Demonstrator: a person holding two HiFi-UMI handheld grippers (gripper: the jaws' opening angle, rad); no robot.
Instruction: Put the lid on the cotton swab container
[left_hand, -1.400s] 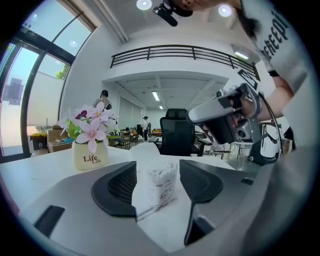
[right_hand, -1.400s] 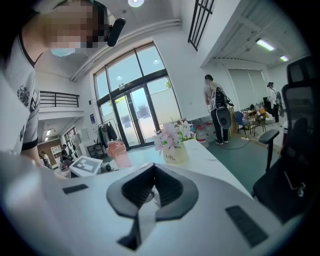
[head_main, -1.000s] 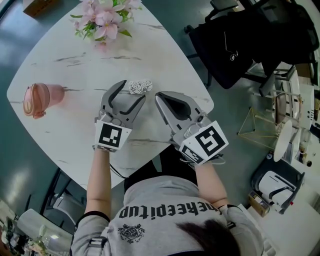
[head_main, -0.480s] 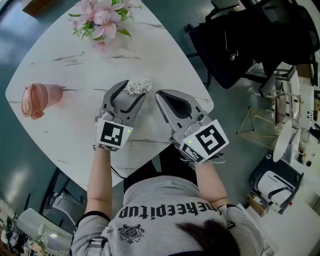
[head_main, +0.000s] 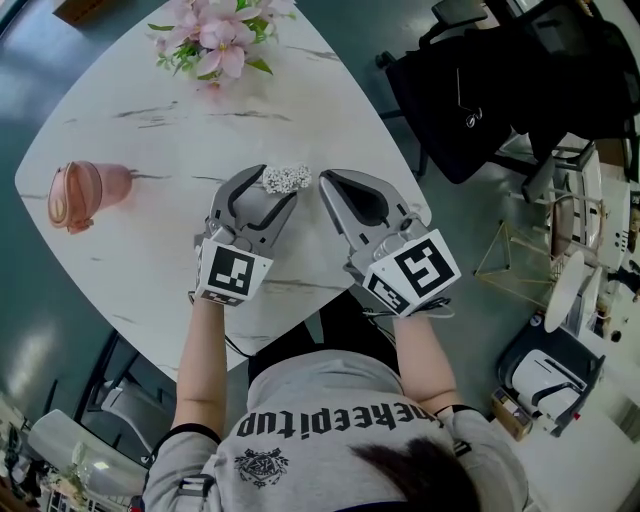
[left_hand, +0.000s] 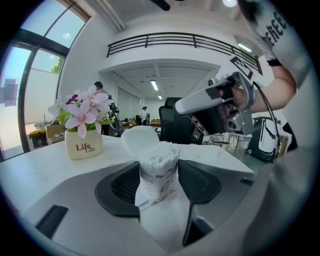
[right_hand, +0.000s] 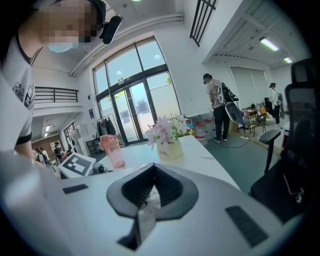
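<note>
Here's the left gripper (head_main: 272, 184) low over the white marble-veined worktop (head_main: 150, 150), and right between its grey, dark-padded fingers (left_hand: 120, 187) stands the small clear round cotton swab container (head_main: 287, 178), upright and packed to the brim with white swabs. The fingers are closing on it, the pads already pressed against both its sides out near the tips. Just beyond the fingertips, behind the container, its round white lid (left_hand: 137, 139) stands tilted up and open, not over the swabs. Over on the other side, the right gripper (head_main: 329, 179) lies alongside, its fingers (right_hand: 132, 192) clenched together at the tips with nothing held between them, and those tips sit just beside the container. Far ahead of the left fingers is a cream flower pot (head_main: 215, 40) of pink blossoms, well apart from the action. Off to the outer side of the left fingers a pink plastic bottle (head_main: 85, 192) lies near the worktop's edge. Beyond the right fingers, off the worktop, is a black office chair (head_main: 470, 100).
</note>
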